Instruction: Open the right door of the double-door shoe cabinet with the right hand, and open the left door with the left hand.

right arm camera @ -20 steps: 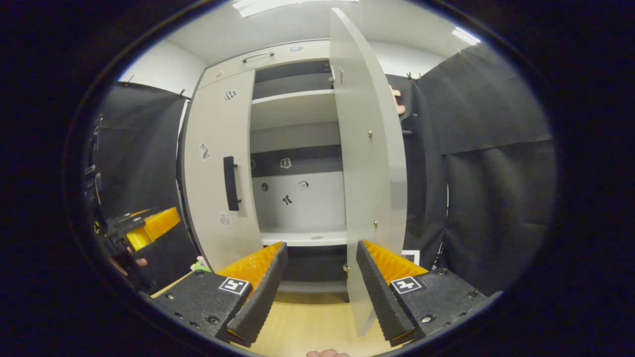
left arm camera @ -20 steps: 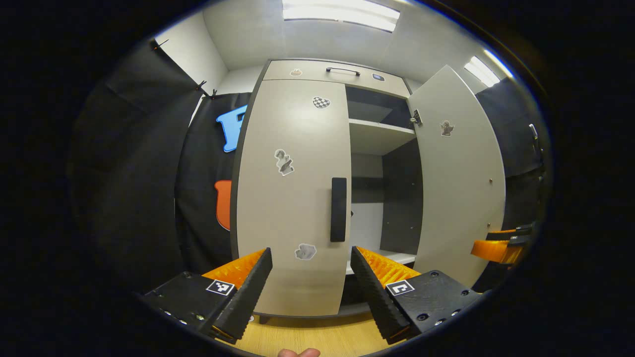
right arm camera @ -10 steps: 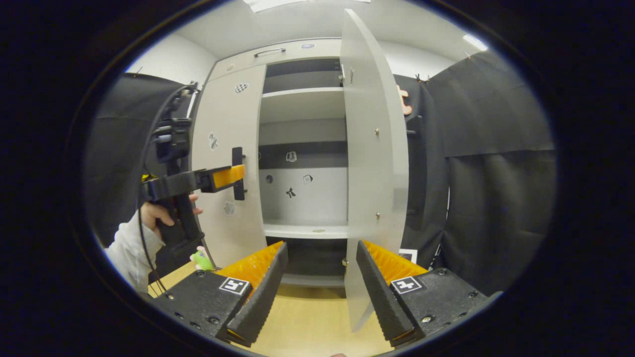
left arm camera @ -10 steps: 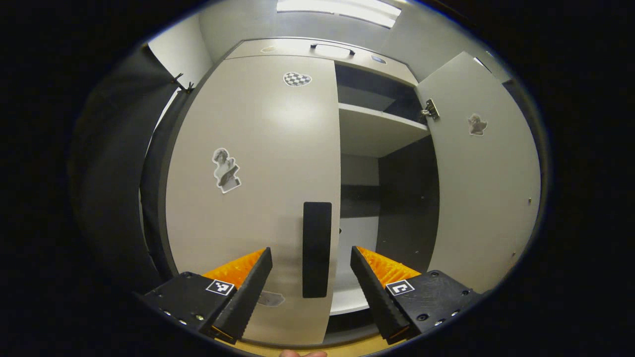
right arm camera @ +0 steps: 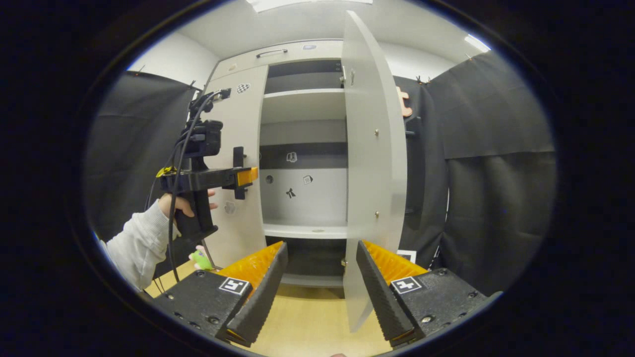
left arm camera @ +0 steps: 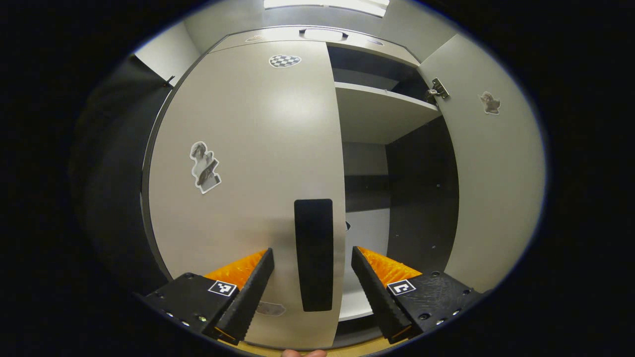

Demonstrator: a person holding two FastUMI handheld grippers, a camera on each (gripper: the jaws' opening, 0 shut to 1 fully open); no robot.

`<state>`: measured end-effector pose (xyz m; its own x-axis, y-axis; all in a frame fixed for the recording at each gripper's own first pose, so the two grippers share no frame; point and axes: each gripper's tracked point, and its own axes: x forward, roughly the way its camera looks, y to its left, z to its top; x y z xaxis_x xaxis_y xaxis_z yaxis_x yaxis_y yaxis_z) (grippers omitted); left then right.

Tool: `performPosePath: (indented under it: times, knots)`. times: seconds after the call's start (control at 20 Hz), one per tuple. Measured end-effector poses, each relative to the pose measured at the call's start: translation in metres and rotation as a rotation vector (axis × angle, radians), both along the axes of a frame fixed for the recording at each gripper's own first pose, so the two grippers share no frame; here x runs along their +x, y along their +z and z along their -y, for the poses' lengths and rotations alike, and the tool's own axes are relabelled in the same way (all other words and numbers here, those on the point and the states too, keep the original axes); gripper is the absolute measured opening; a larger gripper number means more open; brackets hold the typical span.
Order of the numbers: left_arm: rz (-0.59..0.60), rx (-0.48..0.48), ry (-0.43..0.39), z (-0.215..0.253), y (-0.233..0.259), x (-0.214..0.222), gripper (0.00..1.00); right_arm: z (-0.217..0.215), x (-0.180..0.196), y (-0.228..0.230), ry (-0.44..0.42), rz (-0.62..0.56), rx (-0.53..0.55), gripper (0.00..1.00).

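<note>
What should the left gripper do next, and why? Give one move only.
Probably ease the left gripper a little further forward, then close on the handle. The left door is shut, the right door already stands open, and the handle sits between the open fingers, not yet gripped.

Your left gripper point(right arm camera: 250, 176) has a black pistol-grip body with black cables looped above it. Your sleeve point(right arm camera: 136, 243) is light grey. Each gripper base carries a square black-and-white marker point(left arm camera: 220, 288) and screws.
</note>
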<state>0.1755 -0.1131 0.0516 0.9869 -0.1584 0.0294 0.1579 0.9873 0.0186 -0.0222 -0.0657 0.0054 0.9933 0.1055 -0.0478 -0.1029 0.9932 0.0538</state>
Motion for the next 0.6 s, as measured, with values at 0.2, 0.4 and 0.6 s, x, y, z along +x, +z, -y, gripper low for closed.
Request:
performPosePath:
  times: [0.2, 0.4, 0.6]
  knots:
    - [-0.007, -0.023, -0.006, 0.0, 0.001, 0.0, 0.94, 0.001, 0.002, -0.001, 0.002, -0.005, 0.016, 0.89]
    - [-0.011, -0.025, 0.008, -0.001, 0.001, 0.0, 0.94, 0.003, 0.001, -0.005, -0.003, -0.008, 0.017, 0.89]
    - [-0.021, -0.053, 0.022, -0.007, -0.001, 0.003, 0.65, 0.007, 0.002, -0.006, -0.01, -0.01, 0.023, 0.89]
